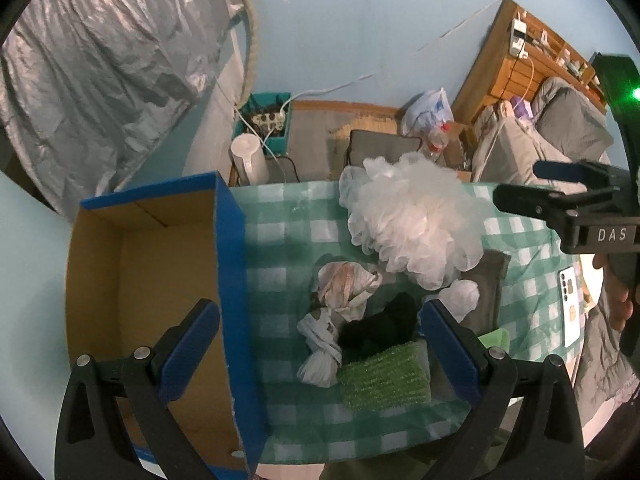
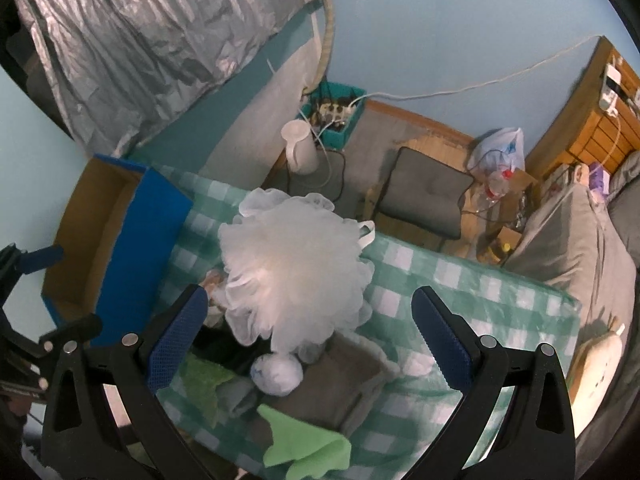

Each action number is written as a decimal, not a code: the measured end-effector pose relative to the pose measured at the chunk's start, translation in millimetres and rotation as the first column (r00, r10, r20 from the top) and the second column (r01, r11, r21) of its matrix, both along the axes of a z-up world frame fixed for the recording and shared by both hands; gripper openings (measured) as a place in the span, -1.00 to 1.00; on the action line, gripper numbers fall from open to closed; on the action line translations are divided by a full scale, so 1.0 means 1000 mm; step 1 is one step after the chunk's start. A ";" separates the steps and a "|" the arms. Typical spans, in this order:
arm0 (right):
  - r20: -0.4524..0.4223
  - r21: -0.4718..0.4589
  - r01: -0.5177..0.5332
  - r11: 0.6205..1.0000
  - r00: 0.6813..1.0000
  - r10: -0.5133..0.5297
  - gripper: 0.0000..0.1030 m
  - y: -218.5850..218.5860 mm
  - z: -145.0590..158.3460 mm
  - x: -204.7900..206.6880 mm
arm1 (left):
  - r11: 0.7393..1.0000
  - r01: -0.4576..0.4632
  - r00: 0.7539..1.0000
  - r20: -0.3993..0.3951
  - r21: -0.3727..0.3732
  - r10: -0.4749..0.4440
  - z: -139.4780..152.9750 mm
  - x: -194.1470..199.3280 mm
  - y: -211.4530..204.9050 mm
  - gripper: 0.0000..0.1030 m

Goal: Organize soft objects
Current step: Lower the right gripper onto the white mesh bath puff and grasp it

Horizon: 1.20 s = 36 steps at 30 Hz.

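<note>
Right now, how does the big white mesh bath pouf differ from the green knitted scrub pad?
The white mesh bath pouf is puffy, rounded and far bulkier; the green knitted scrub pad is flat and rectangular. The pouf lies farther from the left gripper. Both rest on the checked cloth, outside the box.

- Black plastic left hand-held gripper (image 1: 319, 350) with blue textured fingers (image 1: 188, 350), silver screws.
- Matching right hand-held gripper (image 2: 310, 338); white "DAS" lettering, green light.
</note>
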State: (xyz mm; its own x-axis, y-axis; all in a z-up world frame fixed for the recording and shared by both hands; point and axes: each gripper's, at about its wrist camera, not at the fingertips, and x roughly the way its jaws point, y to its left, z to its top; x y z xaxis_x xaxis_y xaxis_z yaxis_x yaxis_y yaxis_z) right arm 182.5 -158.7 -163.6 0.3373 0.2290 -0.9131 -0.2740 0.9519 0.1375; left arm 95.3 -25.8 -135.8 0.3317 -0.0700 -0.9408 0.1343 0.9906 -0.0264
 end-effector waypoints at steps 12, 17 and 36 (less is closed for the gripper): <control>-0.064 -0.057 -0.086 0.995 0.995 0.082 0.96 0.029 -0.045 0.032 | 1.000 0.021 0.997 -0.079 -0.007 -0.021 -0.043 0.022 -0.006 0.97; -0.102 -0.061 -0.096 0.993 0.991 0.090 0.96 0.036 -0.063 0.043 | 0.999 0.032 0.994 -0.102 -0.016 -0.033 -0.056 0.030 -0.006 0.97; -0.261 -0.045 -0.137 0.990 0.958 0.120 0.96 0.045 -0.123 0.060 | 0.997 0.075 0.975 -0.210 -0.005 -0.075 -0.096 0.044 -0.029 0.97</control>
State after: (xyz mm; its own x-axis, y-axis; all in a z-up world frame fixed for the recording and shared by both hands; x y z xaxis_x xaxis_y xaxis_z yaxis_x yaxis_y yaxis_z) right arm 242.5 -113.8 -286.7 0.0605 0.1949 -0.9790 -0.3578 0.9198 0.1610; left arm 139.1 -54.8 -232.1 0.1206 -0.0842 -0.9891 0.2002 0.9780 -0.0588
